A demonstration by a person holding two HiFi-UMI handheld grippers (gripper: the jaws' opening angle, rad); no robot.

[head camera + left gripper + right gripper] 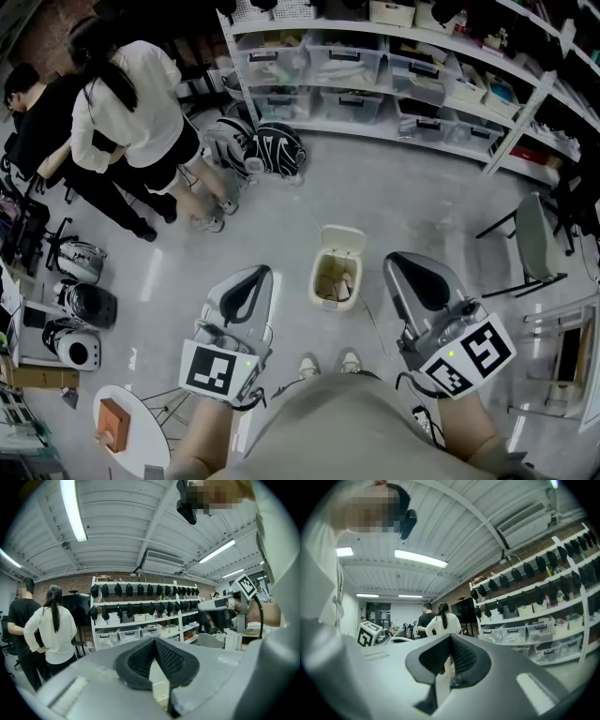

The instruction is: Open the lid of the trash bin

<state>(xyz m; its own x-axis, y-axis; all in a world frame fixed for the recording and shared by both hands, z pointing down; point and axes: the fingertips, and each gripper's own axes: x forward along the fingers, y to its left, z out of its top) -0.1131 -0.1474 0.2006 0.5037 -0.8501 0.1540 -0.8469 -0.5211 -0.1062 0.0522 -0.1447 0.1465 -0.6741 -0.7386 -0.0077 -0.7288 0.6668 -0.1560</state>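
Trash bin (316, 279), lid (343, 238) raised, litter (339, 284) inside, on floor (422, 206)

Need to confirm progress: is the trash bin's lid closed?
No, the lid is tipped up behind the trash bin, and rubbish inside shows in the head view.

Open floor (412, 197) all round the trash bin (342, 242); chair (531, 234) and shelves (375, 127) well apart.
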